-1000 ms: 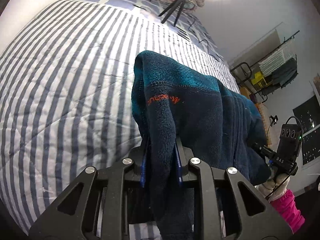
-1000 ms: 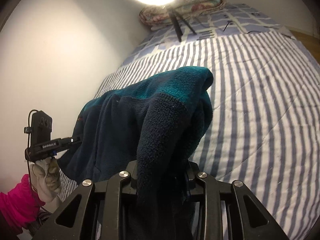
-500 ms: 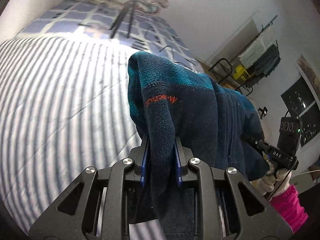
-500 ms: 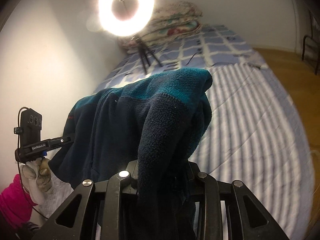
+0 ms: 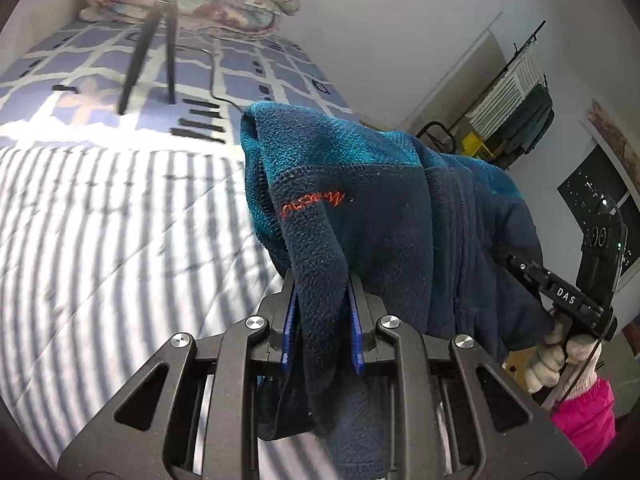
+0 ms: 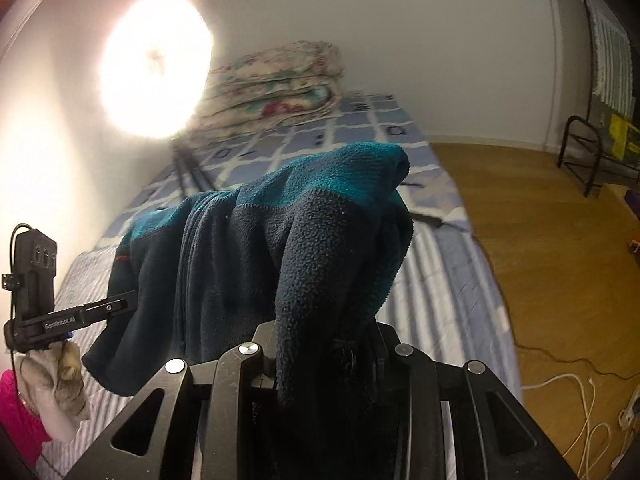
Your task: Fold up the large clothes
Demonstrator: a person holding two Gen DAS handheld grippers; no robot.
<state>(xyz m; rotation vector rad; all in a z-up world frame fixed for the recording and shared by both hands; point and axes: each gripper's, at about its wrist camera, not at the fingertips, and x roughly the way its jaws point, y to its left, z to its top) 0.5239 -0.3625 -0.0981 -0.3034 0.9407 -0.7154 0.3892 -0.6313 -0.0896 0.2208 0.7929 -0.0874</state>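
Fleece, navy with teal panels, makes up the jacket (image 5: 384, 216) that hangs in the air above the striped bed (image 5: 100, 240), stretched between both tools. At the left, the left gripper (image 5: 322, 320) has its blue-padded fingers (image 5: 289, 320) clenched on a fold of the navy cloth near the orange lettering, the rest draping over and past them. At the right, the right gripper (image 6: 320, 344) grasps another bunched fold of the jacket (image 6: 280, 240), which buries its fingers. A folded floral quilt (image 6: 276, 84) lies at the bed's far end.
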